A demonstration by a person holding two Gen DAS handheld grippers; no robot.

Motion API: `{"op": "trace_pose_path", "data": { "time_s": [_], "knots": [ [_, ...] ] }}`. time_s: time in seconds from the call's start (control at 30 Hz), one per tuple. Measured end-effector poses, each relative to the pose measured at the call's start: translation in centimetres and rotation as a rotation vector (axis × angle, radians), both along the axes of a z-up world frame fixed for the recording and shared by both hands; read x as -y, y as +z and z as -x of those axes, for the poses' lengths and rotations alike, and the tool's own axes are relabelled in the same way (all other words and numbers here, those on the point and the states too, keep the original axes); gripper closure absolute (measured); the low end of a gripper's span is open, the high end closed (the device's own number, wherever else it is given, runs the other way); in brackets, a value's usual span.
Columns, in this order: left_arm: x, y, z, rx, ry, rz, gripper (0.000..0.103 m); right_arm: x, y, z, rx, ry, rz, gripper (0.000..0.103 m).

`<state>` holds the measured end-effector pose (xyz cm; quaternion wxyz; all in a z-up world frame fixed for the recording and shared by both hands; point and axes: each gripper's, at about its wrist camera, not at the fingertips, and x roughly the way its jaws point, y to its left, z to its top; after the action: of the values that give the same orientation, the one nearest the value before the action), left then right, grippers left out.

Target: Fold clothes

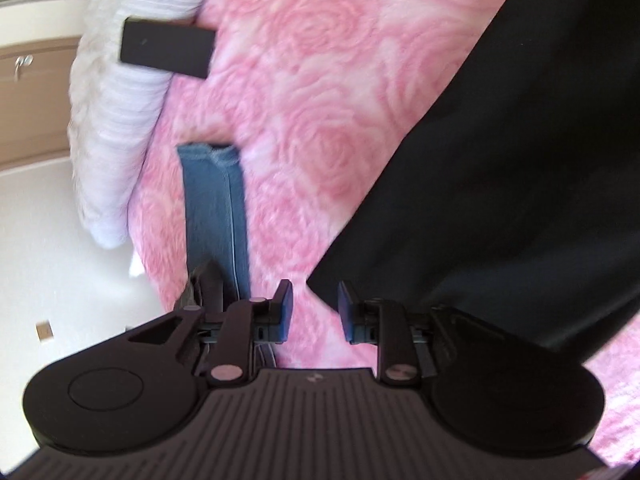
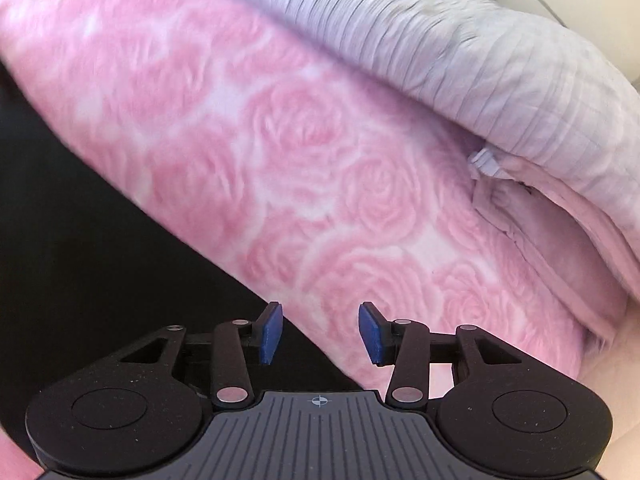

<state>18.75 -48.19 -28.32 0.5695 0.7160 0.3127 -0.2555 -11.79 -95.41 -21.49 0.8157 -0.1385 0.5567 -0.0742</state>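
Left wrist view: left tongs (image 1: pixel 314 306) stand apart with nothing between the pads, hovering over the pink rose-patterned blanket (image 1: pixel 304 92) on the bed; just ahead and to their right lies a black garment (image 1: pixel 500 184), spread broad and flat, its near corner almost at the right pad; the fabric looks smooth, with no crease line visible, so whether it is laid out for a fold or already doubled over cannot be told. A narrow strip of blue denim (image 1: pixel 214 204) runs lengthwise from beside the left pad outward, edges aligned and a seam showing; it may be a trouser leg or a folded pair, too little shows to decide. A small dark rectangular object (image 1: pixel 168 46) rests where the blanket meets a white ribbed quilt (image 1: pixel 116 120); its nature is unclear. Pale floor and a cabinet show beyond the bed edge.

Right wrist view: right tongs (image 2: pixel 320 334) also stand wide and hold nothing; the black garment (image 2: pixel 80 240) fills the left of this view, its straight edge passing just by the left pad; the blanket (image 2: pixel 320 160) and quilt (image 2: pixel 500 60) bunch up beyond.

Judgement: both tongs sit near opposite parts of the black cloth, a stance that suits either taking hold of an edge or having let one go; motion blur hints at movement, direction unknown.
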Motion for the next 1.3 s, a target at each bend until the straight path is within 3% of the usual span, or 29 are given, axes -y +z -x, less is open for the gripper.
{"op": "trace_pose_path", "data": {
  "time_s": [0.23, 0.43, 0.63, 0.8, 0.83, 0.9, 0.93, 1.1, 1.2, 1.3],
  "knots": [
    [-4.8, 2.5, 5.5, -0.035, 0.018, 0.03, 0.069, -9.4, 0.4, 1.5, 0.082, 0.078, -0.137, 0.059],
    [-10.1, 1.5, 9.2, -0.049, -0.038, 0.055, 0.064, -20.1, -0.6, 2.4, 0.078, 0.105, -0.272, 0.059],
    [-14.2, -3.3, 10.5, -0.002, -0.335, 0.068, 0.064, -31.6, -1.9, 1.6, 0.07, 0.092, -0.338, 0.059],
    [-16.2, -7.9, 8.9, 0.007, -0.593, 0.101, 0.066, -39.5, -4.0, -1.3, 0.068, 0.048, -0.291, 0.059],
    [-16.7, -8.3, 8.7, 0.011, -0.636, 0.118, 0.069, -40.9, -4.6, -2.1, 0.064, 0.042, -0.286, 0.059],
    [-17.5, -8.7, 8.0, 0.011, -0.703, 0.158, 0.094, -43.5, -5.9, -4.0, 0.05, 0.05, -0.265, 0.059],
    [-17.6, -7.8, 7.4, -0.027, -0.662, 0.197, 0.103, -44.7, -6.5, -5.1, 0.038, 0.06, -0.256, 0.059],
    [-19.4, -1.5, 6.8, -0.151, -0.563, 0.347, 0.103, -48.7, -5.6, -9.1, 0.068, 0.128, -0.248, 0.059],
    [-20.1, -1.4, 6.9, -0.228, -0.505, 0.365, 0.103, -49.6, -5.8, -11.1, 0.052, 0.131, -0.249, 0.059],
    [-20.8, -3.2, 6.8, -0.305, -0.501, 0.311, 0.098, -50.2, -6.0, -12.6, 0.04, 0.139, -0.241, 0.059]
  ]
}}
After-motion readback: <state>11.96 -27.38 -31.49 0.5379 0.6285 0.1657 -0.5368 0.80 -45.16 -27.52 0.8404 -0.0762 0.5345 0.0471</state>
